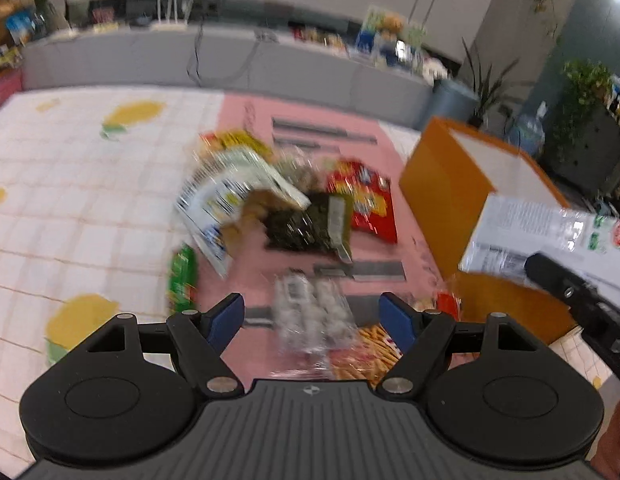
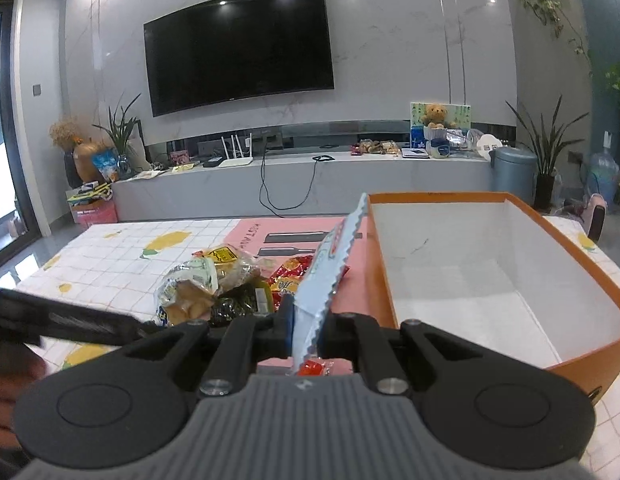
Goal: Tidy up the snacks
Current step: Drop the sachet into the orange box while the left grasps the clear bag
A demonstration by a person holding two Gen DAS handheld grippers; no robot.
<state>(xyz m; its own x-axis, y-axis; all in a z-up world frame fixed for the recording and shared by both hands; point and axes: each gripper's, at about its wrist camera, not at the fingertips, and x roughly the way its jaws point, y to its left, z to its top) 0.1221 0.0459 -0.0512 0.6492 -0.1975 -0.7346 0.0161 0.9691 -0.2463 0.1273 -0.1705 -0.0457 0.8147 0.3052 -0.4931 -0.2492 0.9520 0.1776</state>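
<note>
My right gripper (image 2: 306,324) is shut on a pale blue-and-white snack packet (image 2: 327,276) with a saw-tooth edge, held upright just left of the orange box (image 2: 429,196). The box's white inside looks bare. In the left wrist view that same packet (image 1: 549,232) hangs over the orange box (image 1: 441,176), with the right gripper's black body beside it. My left gripper (image 1: 311,318) stands open above the pink mat. A blurred clear pack of white round snacks (image 1: 310,312) lies below its blue pads (image 1: 226,316), which do not press on it.
A snack pile lies on the mat: a white-blue bread bag (image 1: 230,204), a dark seaweed pack (image 1: 306,224), a red bag (image 1: 365,204), a green pack (image 1: 184,280) and stick snacks (image 1: 373,344). A lemon-print cloth (image 1: 70,200) covers the table's left side. Beyond are a TV and a low cabinet.
</note>
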